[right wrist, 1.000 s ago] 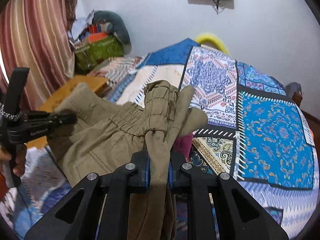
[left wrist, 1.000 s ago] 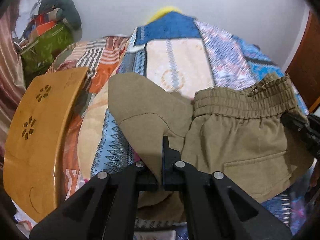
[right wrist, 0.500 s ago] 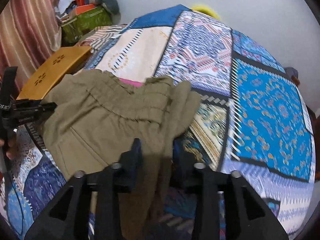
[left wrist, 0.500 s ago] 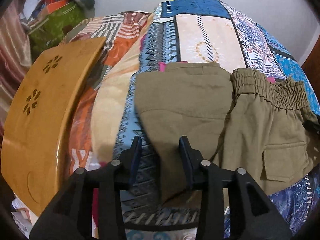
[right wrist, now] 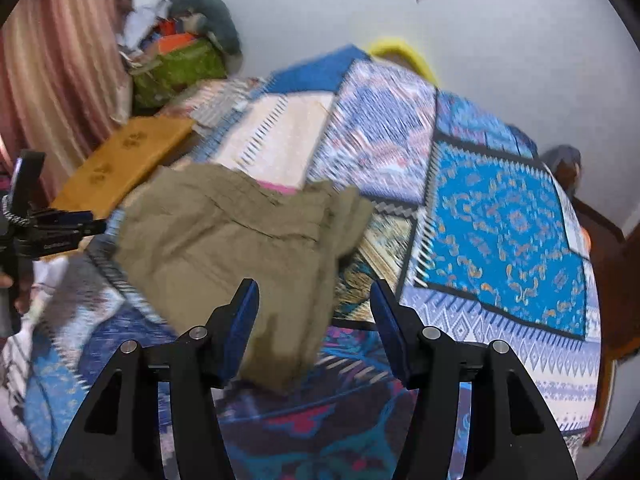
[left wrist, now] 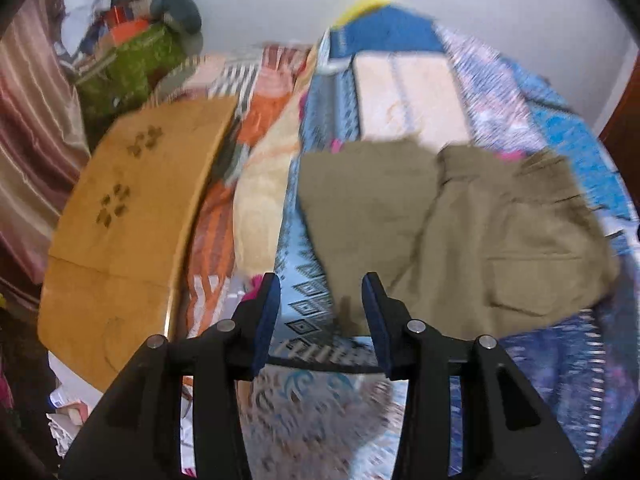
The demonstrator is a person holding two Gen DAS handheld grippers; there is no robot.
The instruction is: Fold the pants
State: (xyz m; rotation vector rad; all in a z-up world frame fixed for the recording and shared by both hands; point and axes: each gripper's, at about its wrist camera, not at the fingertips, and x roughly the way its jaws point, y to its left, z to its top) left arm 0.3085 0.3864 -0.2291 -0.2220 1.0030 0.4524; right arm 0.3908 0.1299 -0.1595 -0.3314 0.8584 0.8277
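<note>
pants [left wrist: 460, 232] lie on the quilt [right wrist: 508, 220], 1 o'clock of left gripper [left wrist: 320, 304] | both grippers wide open, holding nothing (right gripper [right wrist: 314, 308] too) | soft, light, floppy; grab by an edge

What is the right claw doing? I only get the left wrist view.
Observer: The right claw is open and grips nothing; the pants lie on the quilt beyond it.
Operator: Is the pants' right end flat?
Observer: No. In the right wrist view that end is rumpled into a bunch.
Operator: Does the left claw touch the cloth?
Observer: Seen side-on from the right wrist view, the left claw sits beside the pants' left edge; contact cannot be told.
</note>
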